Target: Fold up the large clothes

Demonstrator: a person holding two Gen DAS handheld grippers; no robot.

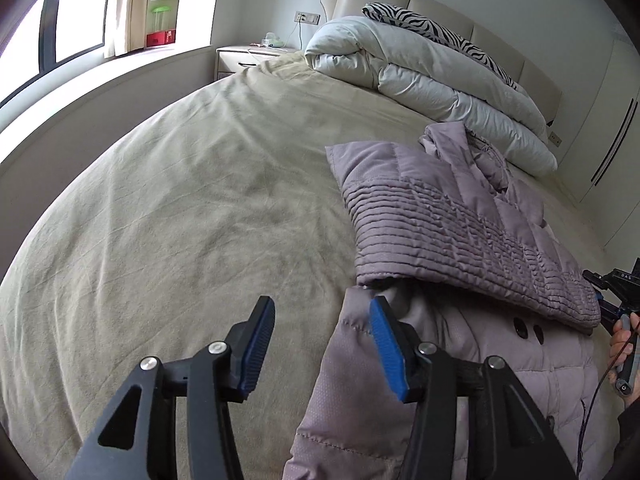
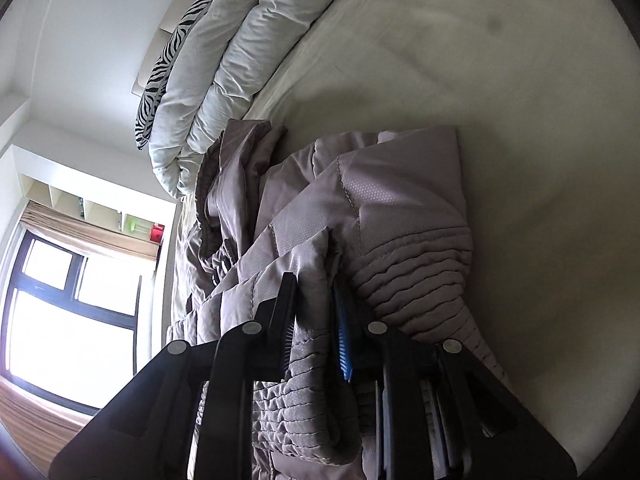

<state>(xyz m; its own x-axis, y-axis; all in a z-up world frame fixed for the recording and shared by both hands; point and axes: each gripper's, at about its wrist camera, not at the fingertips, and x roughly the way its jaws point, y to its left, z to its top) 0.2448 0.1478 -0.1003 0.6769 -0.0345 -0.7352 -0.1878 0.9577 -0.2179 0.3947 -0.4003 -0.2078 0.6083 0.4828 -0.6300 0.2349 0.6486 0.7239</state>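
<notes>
Hovering over bed, L gripper spread, nothing btwn pads. Padded coat lies on bed's right side, part folded. R gripper pinching coat's ribbed edge.

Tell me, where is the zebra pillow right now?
In the left wrist view, the zebra pillow is up top, squeezed between the headboard and the rolled white duvet.

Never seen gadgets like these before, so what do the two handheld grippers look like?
The left gripper has black angular linkage arms with silver round pivots and two fingers faced with ribbed blue pads. The right gripper matches it; a thin black cable hangs from its handle.
</notes>
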